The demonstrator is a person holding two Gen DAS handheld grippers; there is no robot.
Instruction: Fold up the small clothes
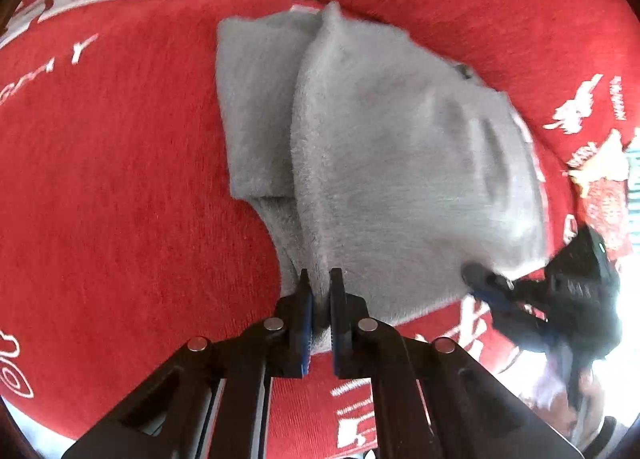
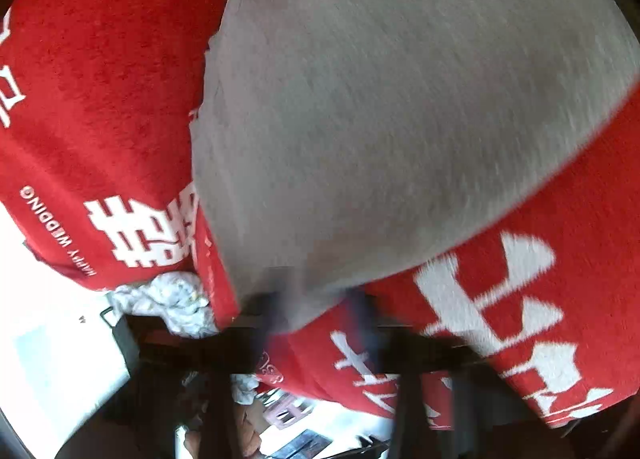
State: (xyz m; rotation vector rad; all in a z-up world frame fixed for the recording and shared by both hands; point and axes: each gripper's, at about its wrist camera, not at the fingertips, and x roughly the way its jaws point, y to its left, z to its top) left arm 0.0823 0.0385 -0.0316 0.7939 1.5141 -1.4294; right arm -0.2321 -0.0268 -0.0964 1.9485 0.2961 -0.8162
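A fuzzy grey garment (image 1: 380, 163) lies partly folded on a red cover (image 1: 120, 187) with white lettering. My left gripper (image 1: 320, 283) is shut on the garment's near edge, with grey cloth pinched between the blue pads. In the left wrist view my right gripper (image 1: 480, 279) touches the garment's right corner. In the right wrist view the garment (image 2: 400, 119) fills the frame above the red cover (image 2: 100, 99). My right gripper (image 2: 320, 299) is blurred by motion; its fingers sit wide apart with the garment's corner at the left one.
The red cover's edge drops off at the bottom left of the right wrist view, with crumpled white cloth (image 2: 172, 303) and dark clutter below it. Red and yellow packets (image 1: 604, 195) lie at the right edge of the left wrist view.
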